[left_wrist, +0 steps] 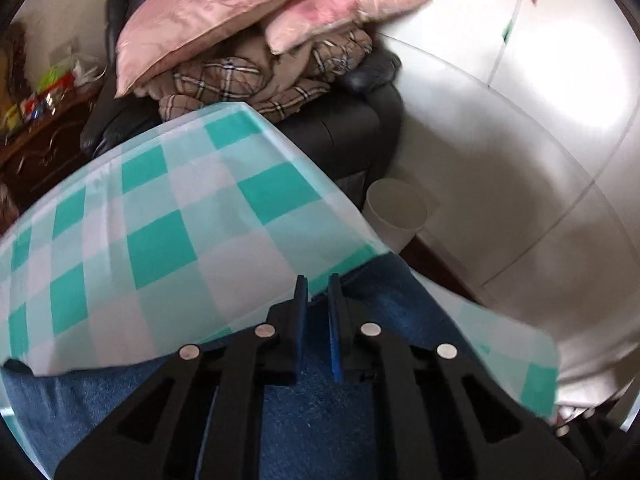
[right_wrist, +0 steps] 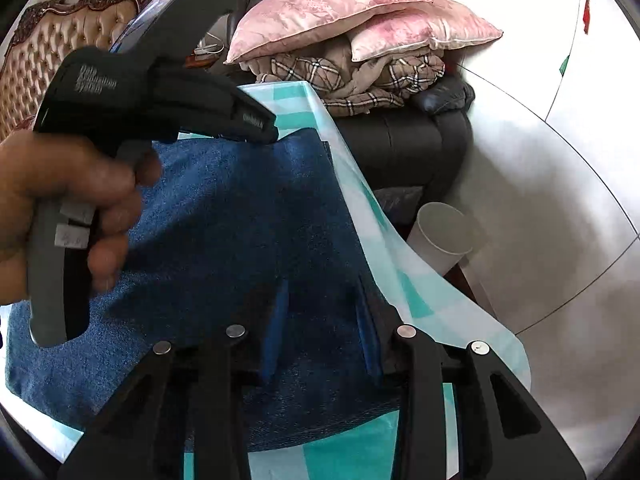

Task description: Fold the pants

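Two grippers work over a table covered with a teal-and-white checked cloth [left_wrist: 168, 216]. The blue denim pants [right_wrist: 240, 216] lie folded flat on that cloth, near the table's right edge, where the cloth hangs down. In the left wrist view the left gripper [left_wrist: 318, 288] sits low over the far edge of the pants [left_wrist: 312, 412], its blue-padded fingers [left_wrist: 301, 320] drawn close together with only a narrow slit between them; denim shows under and through the slit, but whether any cloth is pinched there cannot be told. The right wrist view shows the same tool from outside, a black body with a grey handle gripped by the person's hand [right_wrist: 68, 208], its nose touching or just above the far edge of the denim [right_wrist: 260, 128]. The right gripper [right_wrist: 326, 288] is spread wide, its two fingers [right_wrist: 276, 328] well apart and pressed down on or hovering just over the near part of the pants, with nothing clamped between them. Beyond the table stands a black armchair [right_wrist: 404, 136] piled with a plaid blanket [right_wrist: 360, 80] and two pink pillows [right_wrist: 328, 4]. A white cup-shaped bin [right_wrist: 440, 236] stands on the pale tiled floor [right_wrist: 560, 200] just beside the table. A tufted headboard [right_wrist: 48, 56] shows at far left.
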The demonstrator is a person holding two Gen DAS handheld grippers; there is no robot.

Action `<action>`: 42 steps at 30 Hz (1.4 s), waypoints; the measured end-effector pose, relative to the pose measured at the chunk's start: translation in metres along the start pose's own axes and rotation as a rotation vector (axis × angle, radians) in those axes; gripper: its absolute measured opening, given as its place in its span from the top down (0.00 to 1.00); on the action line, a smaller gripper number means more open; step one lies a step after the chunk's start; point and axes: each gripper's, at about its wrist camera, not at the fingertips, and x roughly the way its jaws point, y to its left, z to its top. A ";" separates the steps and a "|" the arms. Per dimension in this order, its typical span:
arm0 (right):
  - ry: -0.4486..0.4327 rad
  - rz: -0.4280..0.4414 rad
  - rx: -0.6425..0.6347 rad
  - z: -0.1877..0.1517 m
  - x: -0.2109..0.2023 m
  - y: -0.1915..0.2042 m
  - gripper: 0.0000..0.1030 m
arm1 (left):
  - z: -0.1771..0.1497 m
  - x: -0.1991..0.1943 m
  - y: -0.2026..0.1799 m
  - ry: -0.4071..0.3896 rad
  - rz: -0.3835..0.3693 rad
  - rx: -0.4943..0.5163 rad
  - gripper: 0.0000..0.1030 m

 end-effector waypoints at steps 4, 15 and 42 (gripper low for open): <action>-0.003 -0.004 -0.010 -0.001 0.001 0.002 0.68 | -0.019 -0.041 0.002 -0.062 0.002 0.003 0.89; -0.007 -0.015 0.000 -0.002 0.003 0.002 0.67 | -0.091 -0.090 0.022 -0.026 0.077 -0.027 0.75; 0.021 0.027 -0.038 0.036 0.013 0.035 0.50 | -0.218 -0.210 0.086 -0.113 0.272 -0.148 0.65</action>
